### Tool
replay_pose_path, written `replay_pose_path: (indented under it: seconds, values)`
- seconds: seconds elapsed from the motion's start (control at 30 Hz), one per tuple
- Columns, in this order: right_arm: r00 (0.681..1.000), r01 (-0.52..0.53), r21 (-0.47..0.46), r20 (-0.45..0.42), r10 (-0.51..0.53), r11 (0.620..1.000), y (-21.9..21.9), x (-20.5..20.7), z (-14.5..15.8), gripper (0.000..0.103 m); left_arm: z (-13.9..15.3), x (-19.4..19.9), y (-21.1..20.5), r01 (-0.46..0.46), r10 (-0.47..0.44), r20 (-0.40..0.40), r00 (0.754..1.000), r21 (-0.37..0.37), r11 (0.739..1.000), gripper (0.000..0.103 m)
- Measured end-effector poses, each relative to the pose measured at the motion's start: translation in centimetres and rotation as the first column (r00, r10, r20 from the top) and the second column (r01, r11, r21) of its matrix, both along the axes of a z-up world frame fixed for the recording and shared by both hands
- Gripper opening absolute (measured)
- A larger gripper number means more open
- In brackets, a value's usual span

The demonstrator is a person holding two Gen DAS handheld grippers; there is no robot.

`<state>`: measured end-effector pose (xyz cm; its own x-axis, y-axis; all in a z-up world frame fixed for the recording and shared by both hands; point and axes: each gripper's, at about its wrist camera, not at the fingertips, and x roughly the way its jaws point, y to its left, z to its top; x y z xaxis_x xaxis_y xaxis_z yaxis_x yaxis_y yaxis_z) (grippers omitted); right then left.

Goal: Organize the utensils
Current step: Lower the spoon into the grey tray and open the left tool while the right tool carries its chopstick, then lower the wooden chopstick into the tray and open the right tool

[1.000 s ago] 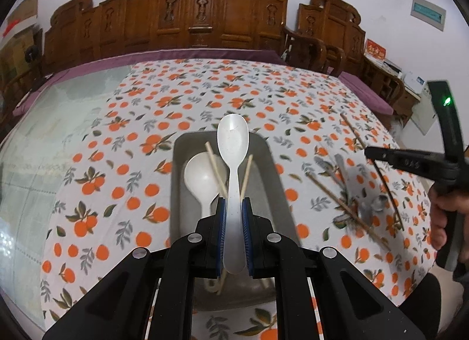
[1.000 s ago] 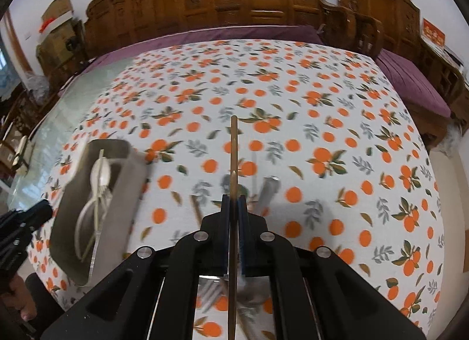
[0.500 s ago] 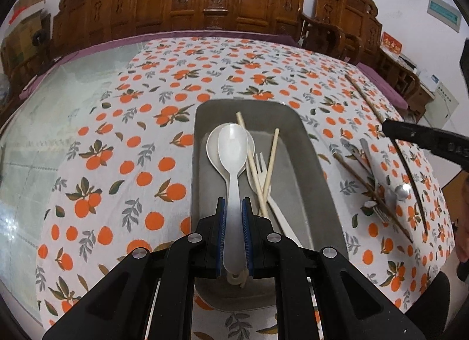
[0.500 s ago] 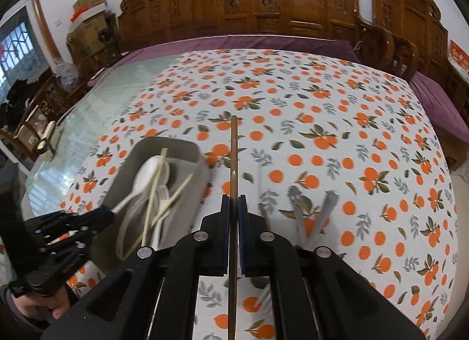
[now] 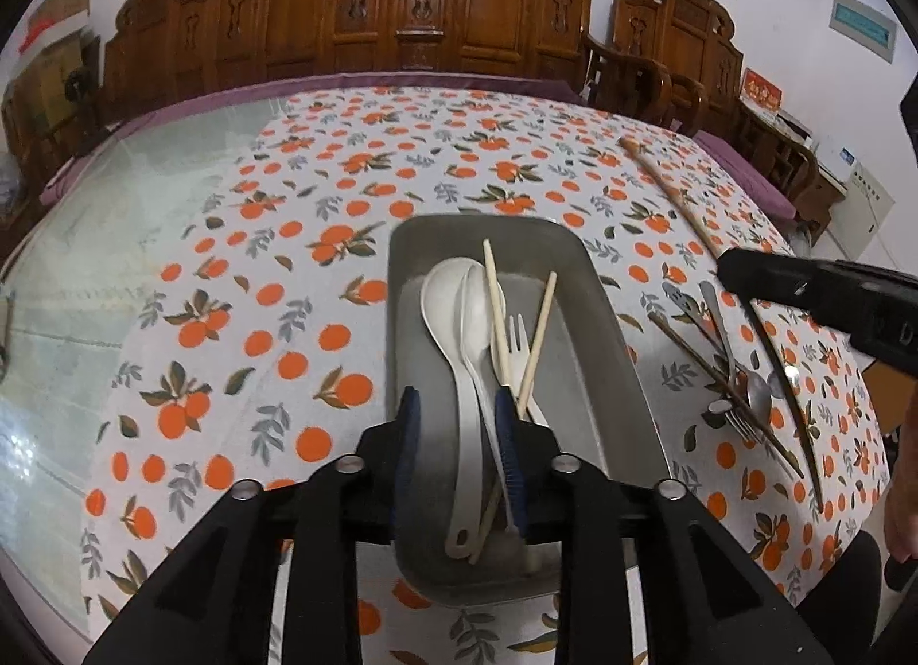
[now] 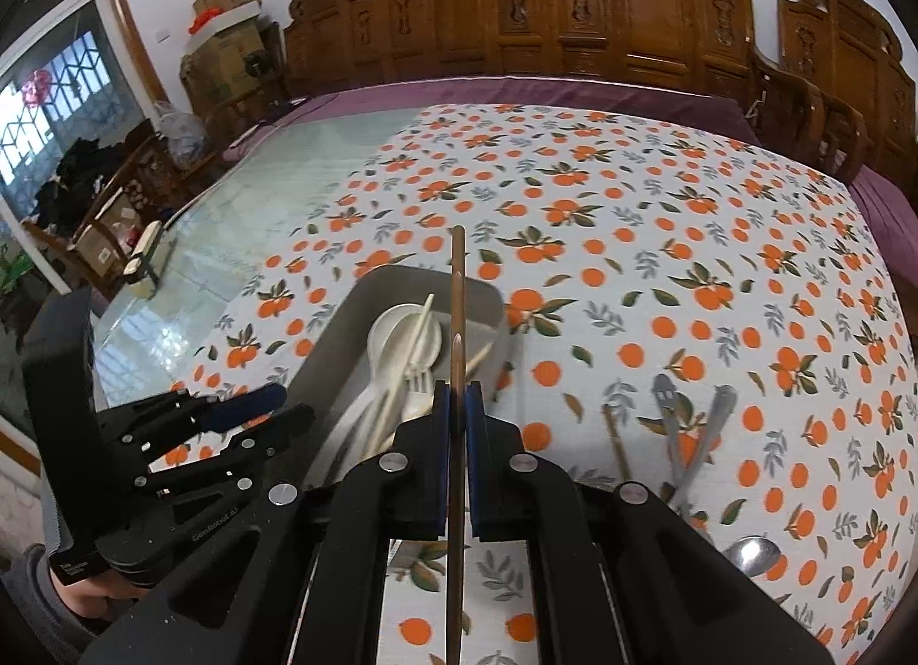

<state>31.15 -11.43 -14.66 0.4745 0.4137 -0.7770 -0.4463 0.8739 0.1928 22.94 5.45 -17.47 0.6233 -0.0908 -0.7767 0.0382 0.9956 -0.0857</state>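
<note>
Inside the grey tray (image 5: pixel 596 321) near the desk's (image 5: pixel 172 240) front edge lie two white spoons (image 5: pixel 459 332), pale chopsticks and a fork; the left tool (image 5: pixel 456 435) (its jaws have just been opening) stands parted around the spoon handles; the right tool (image 6: pixel 453 407) pinches a brown chopstick (image 6: pixel 457 309) above the tray.

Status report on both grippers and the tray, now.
Left gripper just opened, white spoon released into grey tray. Right gripper shut on brown chopstick, tip over tray. Nothing blocking.
</note>
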Motion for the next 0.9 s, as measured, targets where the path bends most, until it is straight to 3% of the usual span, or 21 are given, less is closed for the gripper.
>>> replay_pose_path:
  seconds: [0.33, 0.53, 0.67, 0.73, 0.9]
  values:
    - [0.999, -0.049, -0.003, -0.005, 0.049, 0.999, 3.2, 0.1, -0.7, 0.006, 1.4, -0.8, 2.6, -0.059, 0.058, 0.058, 0.997, 0.018, 0.998, 0.051]
    - [0.998, -0.058, 0.019, -0.011, 0.058, 0.998, 4.8, 0.5, -0.9, 0.006, 1.4, -1.4, 4.0, -0.082, 0.078, 0.074, 0.994, 0.049, 0.995, 0.073]
    - [0.999, -0.048, 0.041, -0.023, 0.049, 0.998, 5.6, 1.1, -1.4, 0.006, 1.3, -1.3, 5.0, -0.094, 0.092, 0.066, 0.994, 0.037, 0.995, 0.077]
    - [0.999, -0.040, 0.058, -0.031, 0.042, 0.997, 5.9, 1.4, -1.7, 0.006, 1.2, -1.3, 5.4, -0.107, 0.104, 0.067, 0.992, 0.040, 0.993, 0.085]
    - [0.999, -0.021, 0.056, -0.040, 0.024, 0.998, 6.5, 2.1, -3.3, 0.006, 1.1, -1.3, 6.2, -0.134, 0.132, 0.063, 0.989, 0.025, 0.991, 0.086]
